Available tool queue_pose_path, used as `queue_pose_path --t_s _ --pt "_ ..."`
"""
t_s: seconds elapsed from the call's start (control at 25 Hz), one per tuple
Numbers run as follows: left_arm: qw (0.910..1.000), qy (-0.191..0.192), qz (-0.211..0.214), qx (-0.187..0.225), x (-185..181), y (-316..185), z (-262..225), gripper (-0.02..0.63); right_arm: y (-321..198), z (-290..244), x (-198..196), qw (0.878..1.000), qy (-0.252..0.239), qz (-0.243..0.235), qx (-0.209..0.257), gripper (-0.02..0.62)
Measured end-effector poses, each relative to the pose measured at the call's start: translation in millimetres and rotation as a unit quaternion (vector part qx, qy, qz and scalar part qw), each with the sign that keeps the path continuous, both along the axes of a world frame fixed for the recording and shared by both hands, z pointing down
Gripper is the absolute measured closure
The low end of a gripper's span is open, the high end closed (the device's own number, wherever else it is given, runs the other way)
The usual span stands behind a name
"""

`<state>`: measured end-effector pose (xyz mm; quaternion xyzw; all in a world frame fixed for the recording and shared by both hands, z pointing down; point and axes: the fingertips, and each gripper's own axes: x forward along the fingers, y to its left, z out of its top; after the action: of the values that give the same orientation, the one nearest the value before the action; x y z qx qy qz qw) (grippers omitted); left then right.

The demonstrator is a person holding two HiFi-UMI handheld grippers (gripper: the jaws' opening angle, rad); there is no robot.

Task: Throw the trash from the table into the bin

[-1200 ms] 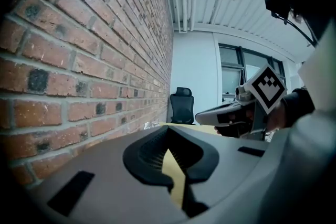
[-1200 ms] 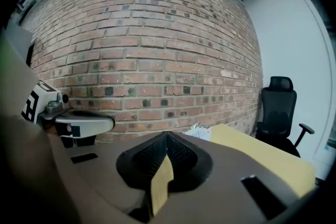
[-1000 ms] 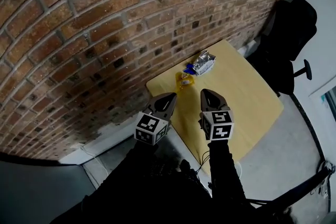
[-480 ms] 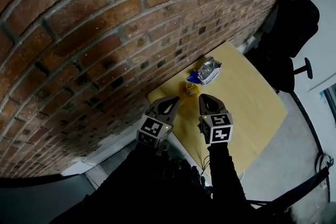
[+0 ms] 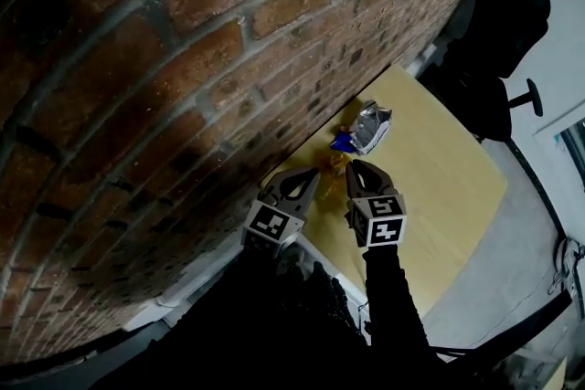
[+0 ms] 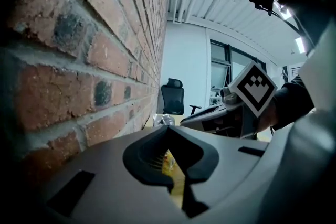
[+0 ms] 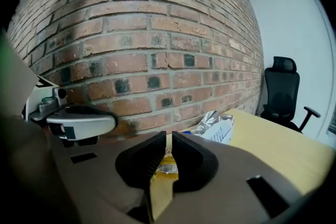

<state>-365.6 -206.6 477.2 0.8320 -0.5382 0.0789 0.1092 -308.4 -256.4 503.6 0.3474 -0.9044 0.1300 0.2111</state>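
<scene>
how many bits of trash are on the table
3: a crumpled silver bag by the brick wall, a small blue wrapper against the bag's near side, and a yellow wrapper nearer the camera. The blue piece may belong to the bag.

Brick wall [image 5: 183,59], black office chair [image 5: 498,50]

The red-brown brick wall [image 5: 183,59] is rough and matt, with gritty grey mortar. The pale yellow, wood-like tabletop [image 5: 439,187] is smooth and matt. The crumpled silver foil bag [image 5: 372,125] is glossy and creased. The small yellow wrapper [image 7: 167,168] looks like shiny plastic film. The left gripper [image 6: 167,128] and the right gripper [image 7: 169,136] have smooth, matt grey plastic shells.
</scene>
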Motion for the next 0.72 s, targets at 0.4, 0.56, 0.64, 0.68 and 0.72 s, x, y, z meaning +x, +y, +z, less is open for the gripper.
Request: queue_pose_path --t_s 0.4,0.56,0.64,0.68,0.72 --pt "0.9994 0.005 0.032 -0.009 -11 -13 10 0.6 -10 43 -29 0.998 0.056 -0.017 -0.04 0.38" --pt "0.999 0.007 0.042 -0.016 -13 -16 16 0.6 -11 64 -35 0.995 0.089 -0.03 -0.045 0.38" --pt "0.9987 0.011 0.045 -0.021 -15 -17 19 0.6 -9 79 -33 0.992 0.106 -0.027 -0.067 0.382" --pt "0.9986 0.013 0.046 -0.023 -15 -18 21 0.6 -8 86 -32 0.99 0.11 -0.025 -0.08 0.382" --pt "0.9985 0.014 0.046 -0.026 -16 -19 23 0.6 -7 91 -31 0.989 0.112 -0.022 -0.089 0.382"
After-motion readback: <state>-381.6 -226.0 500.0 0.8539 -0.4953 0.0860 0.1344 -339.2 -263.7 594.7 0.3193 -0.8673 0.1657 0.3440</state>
